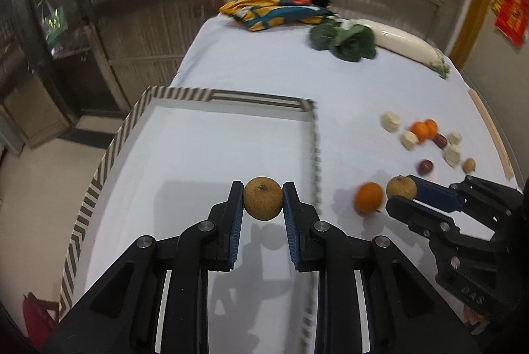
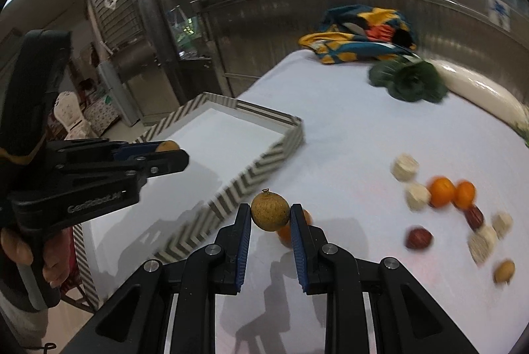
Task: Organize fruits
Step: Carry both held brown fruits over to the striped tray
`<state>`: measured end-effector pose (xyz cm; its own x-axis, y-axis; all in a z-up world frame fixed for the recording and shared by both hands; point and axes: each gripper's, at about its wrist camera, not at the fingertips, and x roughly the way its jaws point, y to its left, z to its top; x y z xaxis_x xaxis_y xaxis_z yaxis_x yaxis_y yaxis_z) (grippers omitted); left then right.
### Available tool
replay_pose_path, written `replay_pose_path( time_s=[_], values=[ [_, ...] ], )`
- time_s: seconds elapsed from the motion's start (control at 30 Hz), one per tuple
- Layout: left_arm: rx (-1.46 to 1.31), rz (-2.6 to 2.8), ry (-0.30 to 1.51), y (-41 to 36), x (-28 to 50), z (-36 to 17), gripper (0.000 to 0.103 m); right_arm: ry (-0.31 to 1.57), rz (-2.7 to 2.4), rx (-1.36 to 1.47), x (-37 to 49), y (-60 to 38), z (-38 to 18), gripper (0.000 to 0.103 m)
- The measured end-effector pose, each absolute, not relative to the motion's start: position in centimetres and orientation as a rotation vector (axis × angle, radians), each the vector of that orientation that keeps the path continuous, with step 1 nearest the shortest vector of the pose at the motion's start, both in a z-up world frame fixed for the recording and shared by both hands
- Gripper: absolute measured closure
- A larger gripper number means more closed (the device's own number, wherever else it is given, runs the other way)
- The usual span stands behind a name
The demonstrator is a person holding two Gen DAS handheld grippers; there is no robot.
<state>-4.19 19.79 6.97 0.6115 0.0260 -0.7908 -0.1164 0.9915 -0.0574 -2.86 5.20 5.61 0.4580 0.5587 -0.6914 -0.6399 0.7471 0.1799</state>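
My left gripper [image 1: 263, 202] is shut on a round brown fruit [image 1: 263, 203], which hangs over the white floor of a tray with a striped rim [image 1: 99, 175]. To its right, my right gripper [image 1: 400, 188] is shut on a second brown fruit [image 1: 401, 187] over the tablecloth, just outside the tray, beside an orange [image 1: 369, 198]. In the right wrist view the right gripper [image 2: 270, 212] pinches its brown fruit [image 2: 270, 210] close to the tray's striped rim [image 2: 264, 172]. The left gripper [image 2: 172, 152] shows at the left above the tray.
Loose on the cloth at the right lie small oranges [image 2: 441, 191], red dates [image 2: 419, 238], white chunks [image 2: 405, 167] and one small brown fruit [image 2: 504, 270]. Leafy greens [image 1: 347, 40], a white radish [image 1: 406, 41] and a colourful cloth bundle [image 1: 281, 0] lie at the far end. A hand [image 2: 20, 251] holds the left gripper's handle.
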Motion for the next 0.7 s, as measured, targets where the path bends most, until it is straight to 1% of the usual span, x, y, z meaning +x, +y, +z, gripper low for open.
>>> replay_pose_path(
  time_s=[0.37, 0.7],
  values=[
    [-0.192, 0.130, 0.963, 24.3, -1.6, 4.7, 0.080, 0.826, 0.829, -0.202, -0.4, 13.4, 4.9, 0.080],
    [-0.205, 0.183, 0.996, 26.3, -1.1, 2.8, 0.080, 0.865, 0.832, -0.206, 1.9, 16.6, 3.0, 0.080]
  ],
)
